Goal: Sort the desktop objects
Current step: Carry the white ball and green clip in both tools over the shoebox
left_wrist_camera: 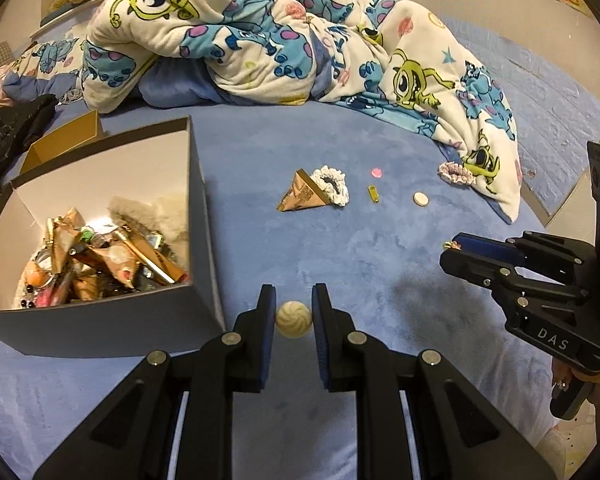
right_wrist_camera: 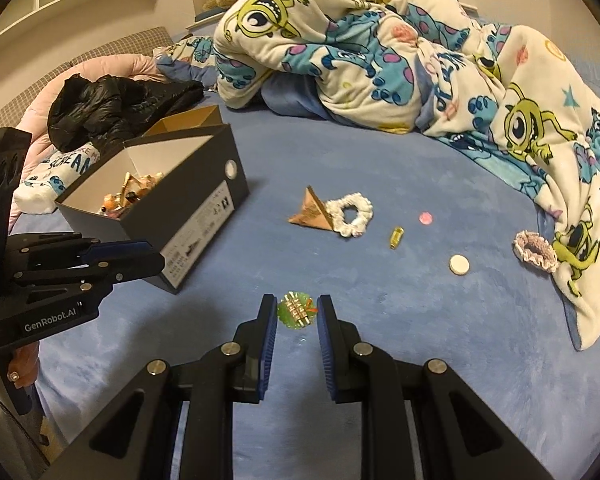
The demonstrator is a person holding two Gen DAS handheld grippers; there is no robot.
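Left wrist view, nearest first: left tool (left_wrist_camera: 294,312) is clamped on a cream swirl ball (left_wrist_camera: 294,318), held above the blue bed (left_wrist_camera: 360,248), w/ the grey box (left_wrist_camera: 196,200) just to its left, already part full of wrappers & bits. Right wrist view: right tool (right_wrist_camera: 298,312) is clamped on a small green charm (right_wrist_camera: 295,312), also off the bed.

Step in hand, my read: carry both pieces over to the box & drop them in. Do it well by taking the left one first since it's closest; get the tips past the box's near wall before letting go, & release low so the ball doesn't bounce out. Keep the two tools apart over the opening, one at a time.

Farther out on the bed, still to sort: brown paper triangle (right_wrist_camera: 312,212) touching a white scrunchie (right_wrist_camera: 350,214), small yellow bottle (right_wrist_camera: 396,237), pink disc (right_wrist_camera: 425,218), white round tablet (right_wrist_camera: 459,265), pink scrunchie (right_wrist_camera: 536,256) at the edge of the cartoon blanket (right_wrist_camera: 380,60).
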